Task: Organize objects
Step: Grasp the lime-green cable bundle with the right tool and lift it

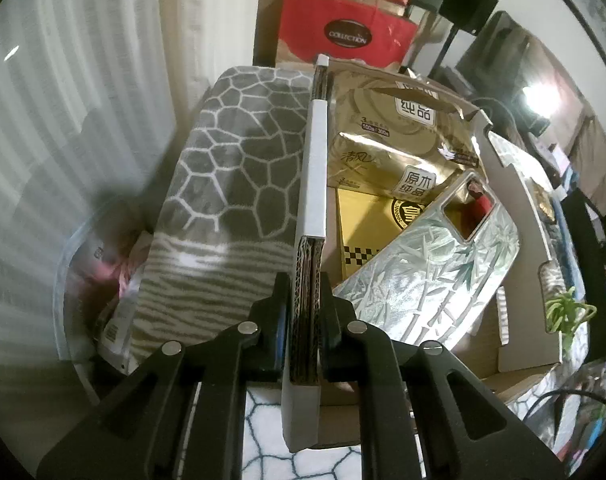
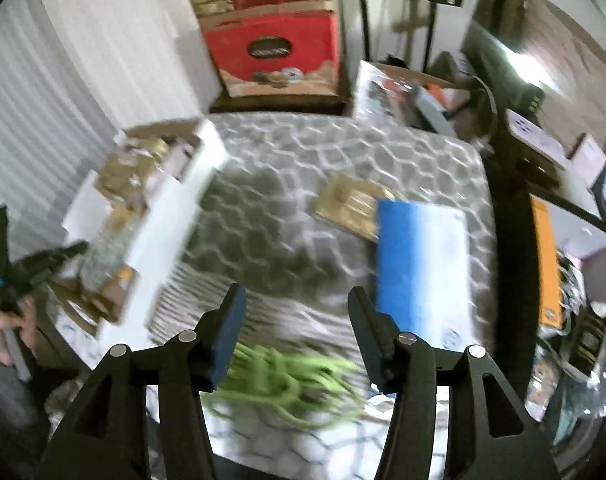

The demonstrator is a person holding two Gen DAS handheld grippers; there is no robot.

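Note:
My left gripper [image 1: 306, 312] is shut on the near wall of a white cardboard box [image 1: 314, 184]. Inside the box lie a gold tissue pack [image 1: 391, 136], a yellow-gold box [image 1: 367, 232] and a silver bamboo-print phone case [image 1: 427, 276]. In the blurred right wrist view my right gripper [image 2: 297, 320] is open and empty, just above a green coiled cord [image 2: 287, 380] on the grey patterned blanket [image 2: 303, 208]. A blue-and-white packet [image 2: 419, 264] and a gold packet [image 2: 349, 204] lie ahead of it. The white box [image 2: 175, 200] and the left gripper [image 2: 43, 264] show at the left.
Red gift boxes [image 2: 275, 44] are stacked behind the blanket. Cluttered boxes [image 2: 407, 92] and cables [image 2: 483, 96] sit at the back right, an orange box [image 2: 547, 264] at the right edge. A white ribbed wall [image 1: 63, 120] stands at the left. A plastic-wrapped item [image 1: 103, 280] lies left of the box.

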